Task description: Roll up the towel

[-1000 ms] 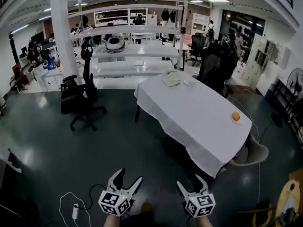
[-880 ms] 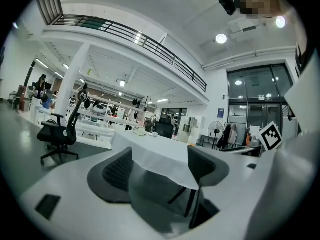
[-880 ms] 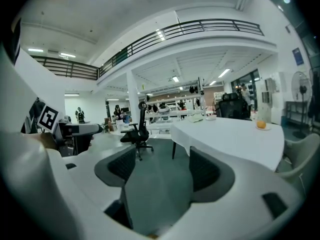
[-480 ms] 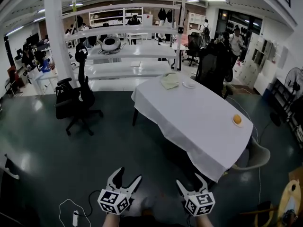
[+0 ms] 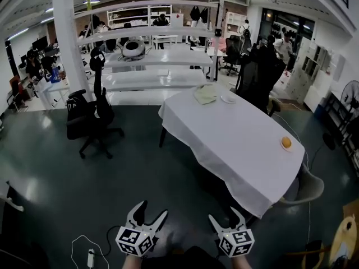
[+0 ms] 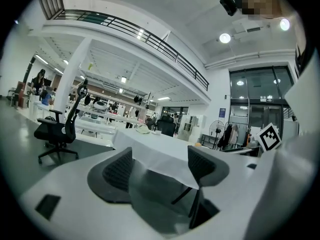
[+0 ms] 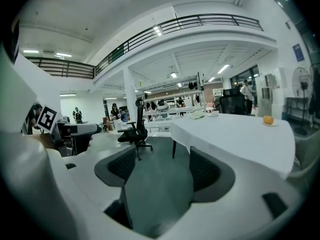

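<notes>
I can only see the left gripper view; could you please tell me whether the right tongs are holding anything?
Observer: No. The right tongs are open, with only floor showing between the jaws.
Operator: Thank you. Is anything lying on the floor near us?
Observer: Yes. In the head view a power strip with a white cable lies to the left of the left tongs.
Operator: And what is on the right side of the table?
Observer: A pale chair stands beside the near right corner of the table.
</notes>
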### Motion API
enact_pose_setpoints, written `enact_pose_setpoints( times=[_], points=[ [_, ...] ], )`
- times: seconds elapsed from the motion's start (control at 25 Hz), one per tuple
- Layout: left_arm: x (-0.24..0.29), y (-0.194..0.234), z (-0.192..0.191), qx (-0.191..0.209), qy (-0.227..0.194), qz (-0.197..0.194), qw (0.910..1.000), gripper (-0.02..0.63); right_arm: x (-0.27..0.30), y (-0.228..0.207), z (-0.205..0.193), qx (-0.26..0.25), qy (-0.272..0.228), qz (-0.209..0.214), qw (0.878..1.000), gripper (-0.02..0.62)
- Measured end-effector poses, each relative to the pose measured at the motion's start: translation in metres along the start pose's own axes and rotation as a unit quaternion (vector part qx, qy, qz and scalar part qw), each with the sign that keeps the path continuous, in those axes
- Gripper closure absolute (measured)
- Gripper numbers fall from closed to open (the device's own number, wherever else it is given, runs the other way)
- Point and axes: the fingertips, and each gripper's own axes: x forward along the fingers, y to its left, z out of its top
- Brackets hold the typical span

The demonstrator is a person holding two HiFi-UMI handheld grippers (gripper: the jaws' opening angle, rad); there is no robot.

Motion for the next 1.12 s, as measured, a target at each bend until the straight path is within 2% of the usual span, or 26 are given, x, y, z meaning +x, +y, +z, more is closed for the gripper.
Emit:
enact_pose_setpoints(
  times=[0.24,0.48,1.12],
  points=[
    [-0.01,0.004,-0.011,-0.011,0.02,0.013,0.9997,0.249,0.005,0.007,-0.006,0.012,0.012,0.009,1.0,0.255],
    [0.004,0.018,-0.009,-0.011,0.021,0.02,0.9995,0.249,0.029,0.004,-0.001,0.012,0.014,0.018,1.0,0.255],
    [0.138,0.083,0.044,-0.013,0.006,0.027,0.9995,0.249,0.156,-0.06,0.074,-0.01,0.019,0.022,1.0,0.253]
  ],
)
